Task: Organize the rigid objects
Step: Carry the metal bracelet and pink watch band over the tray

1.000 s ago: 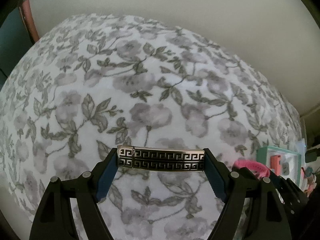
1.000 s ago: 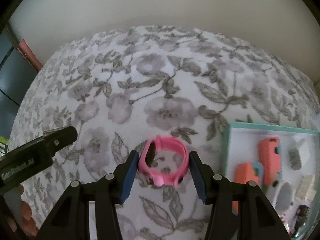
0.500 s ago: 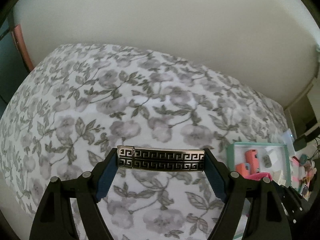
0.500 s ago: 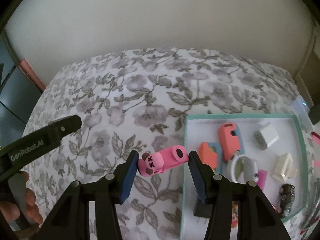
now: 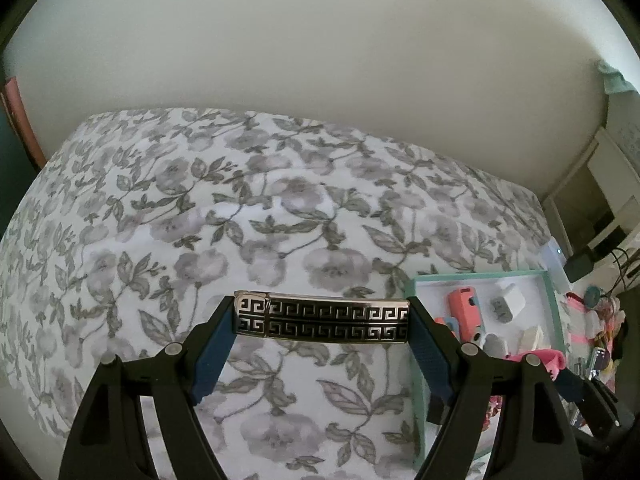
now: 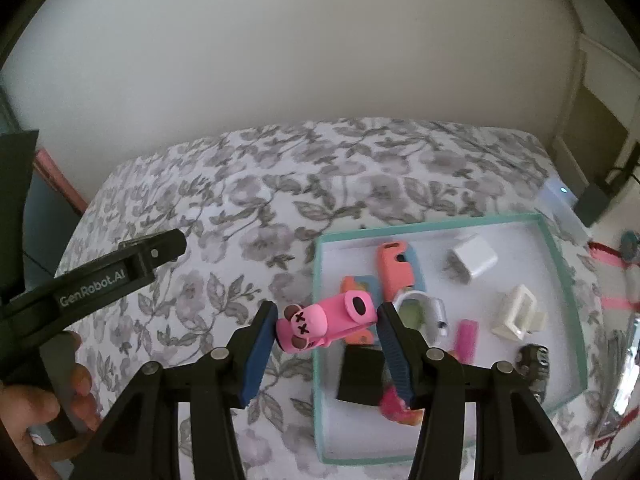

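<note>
Pink silicone, a cartoon-faced wristband (image 6: 326,322), sat pinched in the right tongs (image 6: 327,326); a second ago it hung over the flowered bedsheet (image 6: 248,200), now over the near-left edge of the teal-rimmed white tray (image 6: 560,264). The drop seemed close. The left tongs (image 5: 320,320) kept their clamp on the steel bracelet with black key pattern (image 5: 320,317), still over the sheet. Only the right view showed the white charger cube (image 6: 472,259) clearly, and the person's hand (image 6: 32,408).

A bed in floral sheet (image 6: 280,184) carries a teal-rimmed tray (image 6: 318,320) near its edge.
</note>
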Demonstrator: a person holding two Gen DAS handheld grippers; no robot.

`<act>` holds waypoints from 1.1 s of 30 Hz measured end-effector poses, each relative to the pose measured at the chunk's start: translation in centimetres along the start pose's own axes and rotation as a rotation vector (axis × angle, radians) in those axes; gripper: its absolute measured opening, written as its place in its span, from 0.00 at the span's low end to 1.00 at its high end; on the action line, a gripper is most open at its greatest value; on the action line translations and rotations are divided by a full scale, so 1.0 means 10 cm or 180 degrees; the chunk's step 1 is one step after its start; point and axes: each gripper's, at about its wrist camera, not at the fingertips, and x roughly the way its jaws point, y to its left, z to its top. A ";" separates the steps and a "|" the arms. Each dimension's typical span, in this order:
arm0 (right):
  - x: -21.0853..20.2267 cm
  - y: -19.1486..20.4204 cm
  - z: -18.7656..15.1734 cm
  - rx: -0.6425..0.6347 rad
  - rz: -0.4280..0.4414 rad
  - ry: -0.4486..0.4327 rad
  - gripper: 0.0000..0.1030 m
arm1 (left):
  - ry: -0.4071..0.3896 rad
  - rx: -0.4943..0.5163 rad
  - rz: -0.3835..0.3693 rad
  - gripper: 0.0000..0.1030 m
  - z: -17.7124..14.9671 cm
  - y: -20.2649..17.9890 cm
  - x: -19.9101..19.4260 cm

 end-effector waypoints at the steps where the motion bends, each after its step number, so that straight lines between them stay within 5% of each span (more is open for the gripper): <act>1: -0.02 -0.03 0.00 0.0025 -0.0010 -0.0008 0.53 | -0.0007 0.0014 -0.0004 0.80 0.00 -0.03 -0.01; 33: -0.27 -1.36 -0.20 0.0704 -0.0461 0.0009 0.53 | 0.0302 0.0681 -0.0411 0.80 -0.39 -1.39 0.11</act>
